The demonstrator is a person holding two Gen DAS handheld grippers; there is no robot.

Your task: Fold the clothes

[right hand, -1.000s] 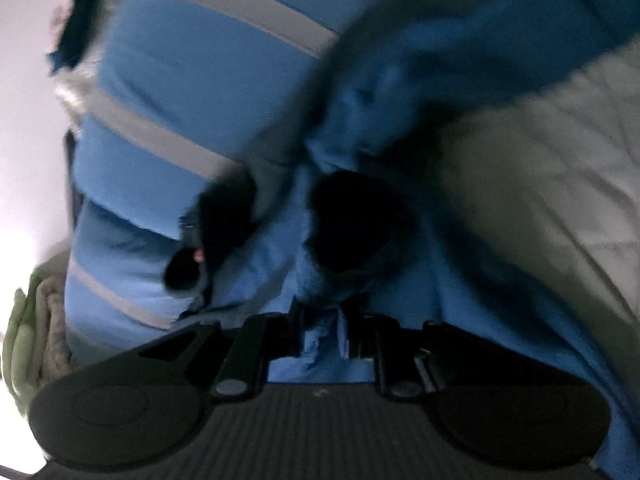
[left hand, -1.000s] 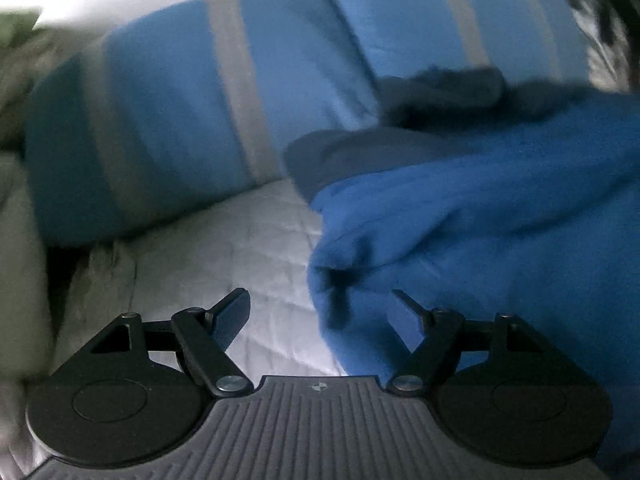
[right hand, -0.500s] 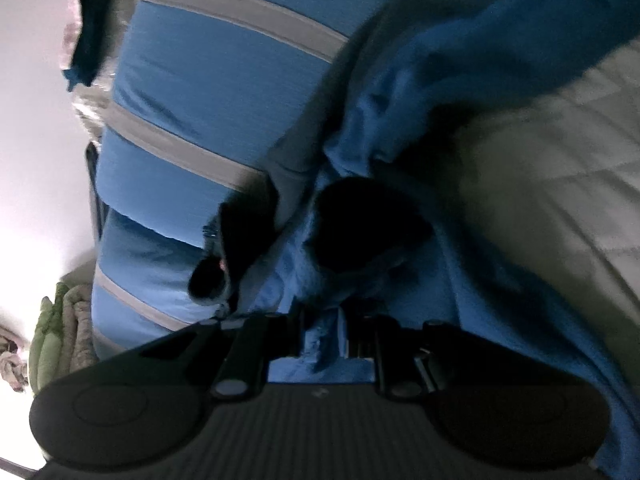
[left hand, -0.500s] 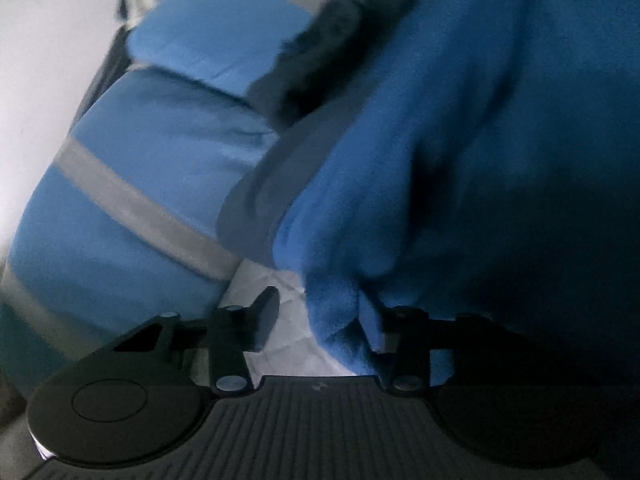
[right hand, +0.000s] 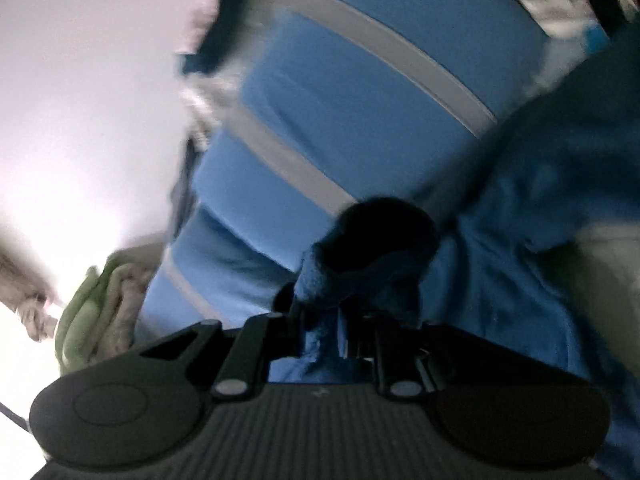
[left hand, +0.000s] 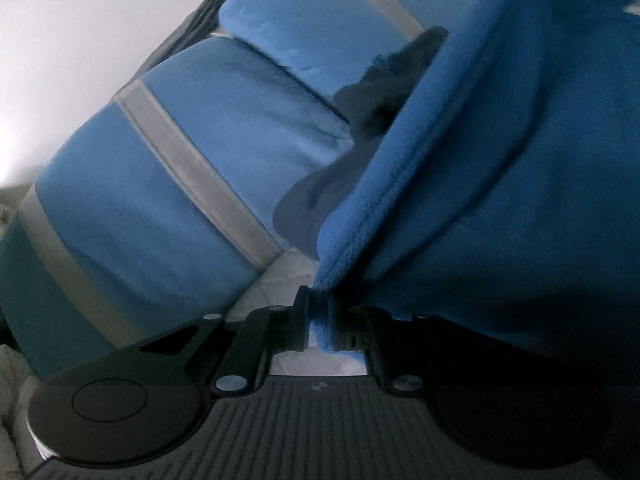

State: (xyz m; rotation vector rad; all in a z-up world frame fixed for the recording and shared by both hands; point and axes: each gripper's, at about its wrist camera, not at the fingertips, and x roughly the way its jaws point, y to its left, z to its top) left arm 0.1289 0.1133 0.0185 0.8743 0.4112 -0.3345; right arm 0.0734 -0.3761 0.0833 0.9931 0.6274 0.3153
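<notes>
Garment: blue fleece garment (left hand: 500, 208), draped over the white quilted bed (left hand: 288, 270), near the striped pillows and hanging from both grippers.
Left gripper (left hand: 319, 322): jaws closing on the stitched hem at the garment's edge; fleece sits between the pads, which already press it.
Right gripper (right hand: 320, 332): jaws pressed together on a bunched wad of the same fleece; picture blurred.
Step in hand: judged to be securing two hold points before lifting and spreading the cloth.
Doing it well: let the left pinch settle on the hem, not on loose pile; keep both hands level and draw the edge taut between them so no crease forms; clear the pillows.
Count, garment: one.
Count, grippers: two.
Count, blue pillows (left hand: 168, 200) with grey stripes: two, beyond the garment.
Count, greenish cloth heap (right hand: 92, 316): one, far left.
</notes>
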